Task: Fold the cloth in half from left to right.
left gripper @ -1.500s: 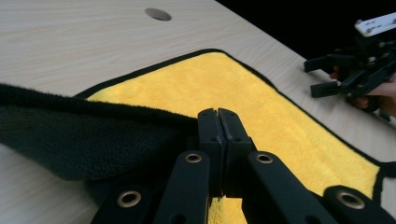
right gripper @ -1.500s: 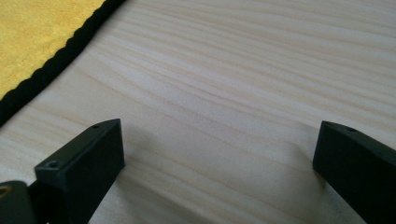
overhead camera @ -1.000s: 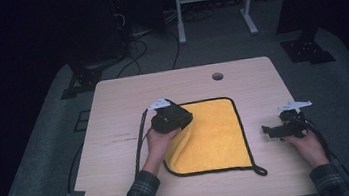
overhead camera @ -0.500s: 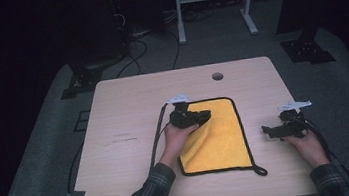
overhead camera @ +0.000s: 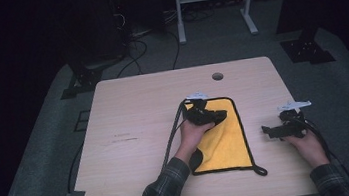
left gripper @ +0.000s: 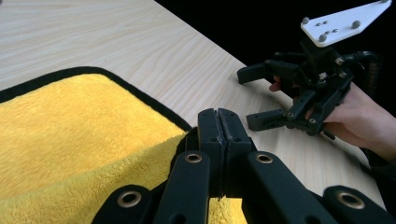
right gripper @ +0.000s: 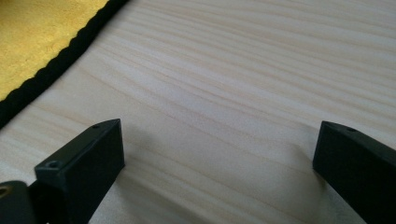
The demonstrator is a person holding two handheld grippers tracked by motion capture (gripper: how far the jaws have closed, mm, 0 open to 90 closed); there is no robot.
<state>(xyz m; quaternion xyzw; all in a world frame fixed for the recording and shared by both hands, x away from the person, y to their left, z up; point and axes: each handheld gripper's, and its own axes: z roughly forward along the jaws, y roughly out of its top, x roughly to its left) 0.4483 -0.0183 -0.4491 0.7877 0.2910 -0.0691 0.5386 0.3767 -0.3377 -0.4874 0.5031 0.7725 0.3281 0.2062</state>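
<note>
A yellow cloth (overhead camera: 228,144) with a black border lies on the wooden table (overhead camera: 128,108), its left part lifted and folded over toward the right. My left gripper (overhead camera: 217,116) is over the cloth's upper part, shut on a pinched fold of it. In the left gripper view the jaws (left gripper: 218,116) are pressed together with yellow cloth (left gripper: 70,121) bunched just below them. My right gripper (overhead camera: 267,131) rests on bare wood to the right of the cloth, open with nothing between its fingers (right gripper: 219,149). The cloth's black edge (right gripper: 51,70) crosses the upper left of the right gripper view.
A small round hole (overhead camera: 217,76) sits near the table's far edge. A black hanging loop (overhead camera: 260,170) trails from the cloth's near right corner. The left gripper's cable (overhead camera: 171,136) runs along the forearm. Dark floor, stands and cables lie beyond the table.
My left gripper has moved rightward across the cloth, pulling its left edge over so the cloth is narrower. The right gripper has stayed in place, open.
</note>
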